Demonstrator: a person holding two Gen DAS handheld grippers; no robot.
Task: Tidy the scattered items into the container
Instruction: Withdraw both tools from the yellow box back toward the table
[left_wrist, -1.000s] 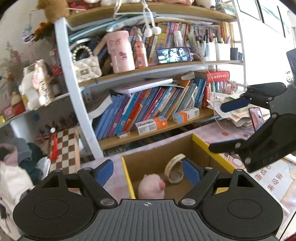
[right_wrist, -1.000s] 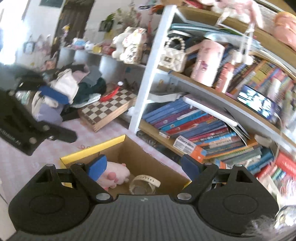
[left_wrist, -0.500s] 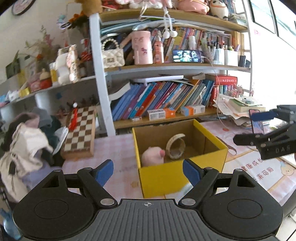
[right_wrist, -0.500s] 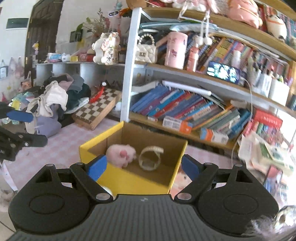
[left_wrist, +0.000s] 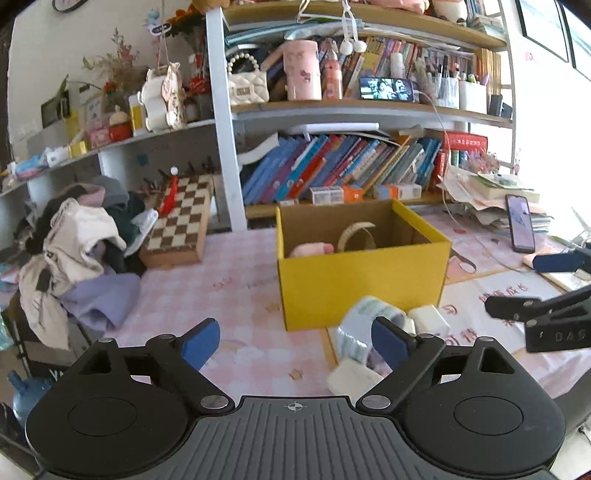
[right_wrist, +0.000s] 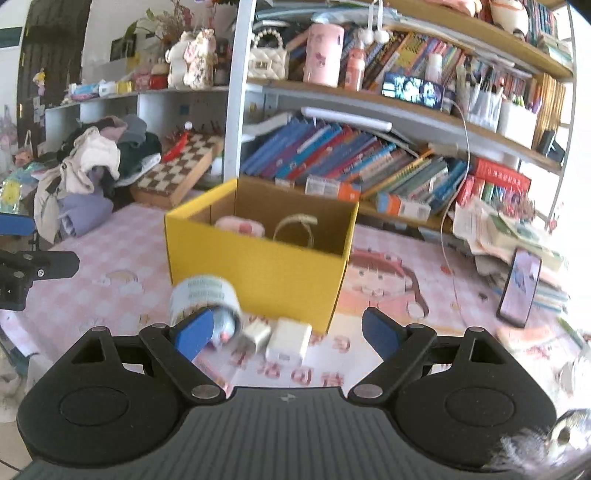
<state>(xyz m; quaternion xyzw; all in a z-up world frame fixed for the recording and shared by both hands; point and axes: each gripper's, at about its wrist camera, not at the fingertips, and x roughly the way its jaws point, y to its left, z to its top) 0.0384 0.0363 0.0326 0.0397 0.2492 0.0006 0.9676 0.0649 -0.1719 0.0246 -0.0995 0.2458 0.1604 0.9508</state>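
Change since earlier: both grippers have pulled back from above the yellow box (left_wrist: 364, 275); its whole front wall now shows, and loose items in front of it have come into view.
Left gripper (left_wrist: 295, 338): fingers spread wide, holding nothing; seen low centre of the left wrist view.
Right gripper (right_wrist: 288, 330): fingers wide apart too, empty; low centre of the right wrist view.
In the box: a pink plush (left_wrist: 310, 249) and a beige ring (left_wrist: 356, 236) already lie inside, mid-frame.
Left to tidy: a tape roll (right_wrist: 203, 295), a small plug (right_wrist: 256, 334) and a white charger block (right_wrist: 290, 339) sit on the desk (right_wrist: 110, 273) just before the box's front wall, lower middle; another white piece (left_wrist: 352, 378) lies nearer the left gripper.
Step in hand: likely lining up for the next pick.
Next move: lower one gripper so its fingers straddle a single item, probably the tape roll, then close, lift over the rim and release.
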